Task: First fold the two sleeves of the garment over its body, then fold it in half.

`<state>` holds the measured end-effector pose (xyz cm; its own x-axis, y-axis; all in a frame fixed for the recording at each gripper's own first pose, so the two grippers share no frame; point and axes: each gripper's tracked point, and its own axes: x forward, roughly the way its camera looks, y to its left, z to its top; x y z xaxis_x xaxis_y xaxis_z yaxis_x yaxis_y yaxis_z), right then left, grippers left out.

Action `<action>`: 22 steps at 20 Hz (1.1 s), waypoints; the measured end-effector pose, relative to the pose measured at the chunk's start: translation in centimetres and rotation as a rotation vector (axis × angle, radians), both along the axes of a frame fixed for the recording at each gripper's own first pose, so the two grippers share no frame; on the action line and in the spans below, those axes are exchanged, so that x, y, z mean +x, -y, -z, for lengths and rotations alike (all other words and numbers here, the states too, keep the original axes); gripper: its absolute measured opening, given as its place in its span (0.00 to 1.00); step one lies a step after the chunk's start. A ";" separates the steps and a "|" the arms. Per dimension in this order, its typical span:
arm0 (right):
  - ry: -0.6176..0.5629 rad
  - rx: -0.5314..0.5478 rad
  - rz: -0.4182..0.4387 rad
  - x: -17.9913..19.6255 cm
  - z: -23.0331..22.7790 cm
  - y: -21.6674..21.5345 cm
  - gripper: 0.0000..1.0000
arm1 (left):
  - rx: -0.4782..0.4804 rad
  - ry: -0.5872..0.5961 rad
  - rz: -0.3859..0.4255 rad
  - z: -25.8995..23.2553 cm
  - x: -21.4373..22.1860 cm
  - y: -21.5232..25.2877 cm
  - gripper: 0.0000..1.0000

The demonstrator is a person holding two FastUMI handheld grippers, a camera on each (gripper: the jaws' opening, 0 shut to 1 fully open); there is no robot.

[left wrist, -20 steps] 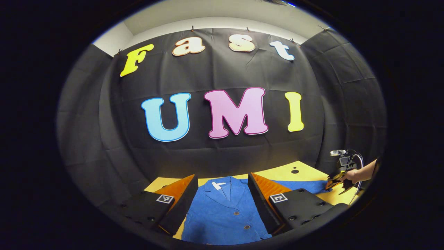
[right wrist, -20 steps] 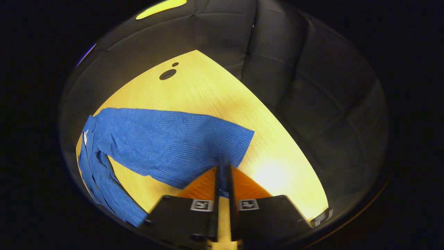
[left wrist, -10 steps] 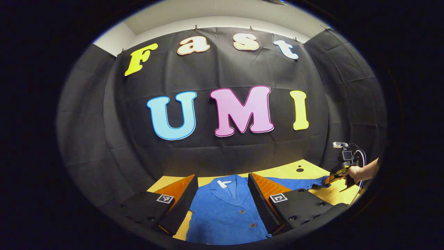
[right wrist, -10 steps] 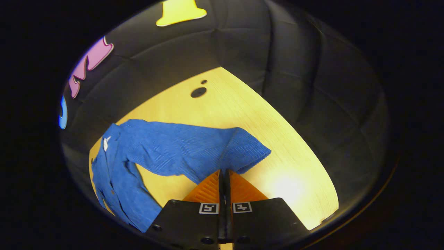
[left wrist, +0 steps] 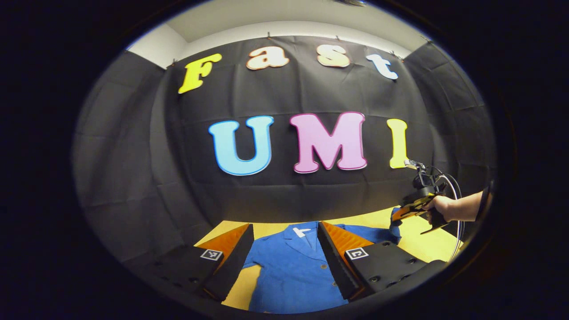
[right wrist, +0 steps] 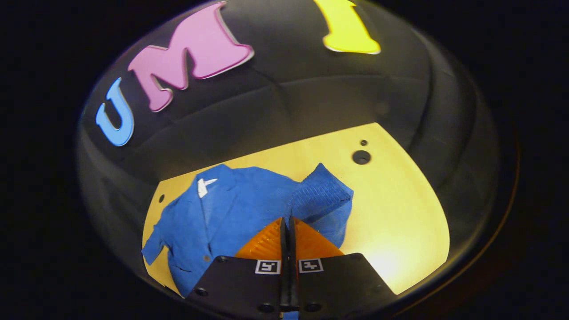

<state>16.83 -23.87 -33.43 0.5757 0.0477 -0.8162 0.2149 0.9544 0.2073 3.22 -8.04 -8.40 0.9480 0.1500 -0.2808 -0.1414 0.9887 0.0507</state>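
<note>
Right gripper view, lower centre: right gripper (right wrist: 286, 231) clamped on the cuff end of the right sleeve (right wrist: 322, 198), fingers pressed together with a strip of cloth showing between them at the frame's bottom edge. Blue ribbed button-front jacket (right wrist: 213, 222) lying face-up on the yellow wooden tabletop (right wrist: 400, 209), collar with white tag toward the upper left of the cloth, sleeve raised off the table and bunched above the body's right side. Left gripper view, bottom centre: left gripper (left wrist: 284, 249) with fingers spread wide apart, hovering above the jacket's chest (left wrist: 289, 266), touching nothing as far as can be told; at right of frame, a hand (left wrist: 438, 209) carrying the other tool with the sleeve end hanging from it. Judged soft, light and limp: sags wherever unsupported, creases easily, probably not slippery given the ribbed weave. Best taken at edges: cuffs for the sleeves, then hem corners or shoulders for the half fold. Likely risk: dragging the whole body sideways if pulled rather than lifted.
</note>
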 end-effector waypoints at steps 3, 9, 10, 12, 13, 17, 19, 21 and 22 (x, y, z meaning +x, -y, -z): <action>-0.002 0.080 -0.109 1.5 0.1 -8.7 0.01 | -0.023 -0.031 -0.087 1.1 -2.1 -3.2 0.82; -0.041 0.178 -0.347 1.7 1.5 -26.7 0.01 | 0.025 -0.072 -0.207 1.7 -7.4 -9.0 0.82; -0.047 0.190 -0.379 1.7 2.1 -29.5 0.01 | 0.023 -0.079 -0.230 1.8 -8.2 -9.9 0.83; -0.053 0.185 -0.435 1.6 3.4 -33.9 0.01 | 0.009 -0.103 -0.278 2.5 -9.7 -11.8 0.82; -0.055 0.171 -0.456 1.6 4.2 -35.6 0.01 | 0.002 -0.112 -0.303 2.8 -10.6 -12.5 0.83; -0.064 0.136 -0.497 1.0 6.4 -39.4 0.35 | 0.006 -0.114 -0.367 2.8 -11.9 -15.2 0.83; -0.018 0.088 -0.488 1.8 6.6 -39.4 0.95 | 0.014 -0.106 -0.384 2.6 -12.1 -16.1 0.83; 0.038 0.075 -0.460 2.5 5.3 -38.5 0.93 | 0.002 -0.113 -0.413 2.6 -11.9 -17.0 0.83; 0.066 0.076 -0.443 2.6 4.6 -38.2 0.93 | -0.014 -0.101 -0.432 2.3 -11.6 -17.5 0.83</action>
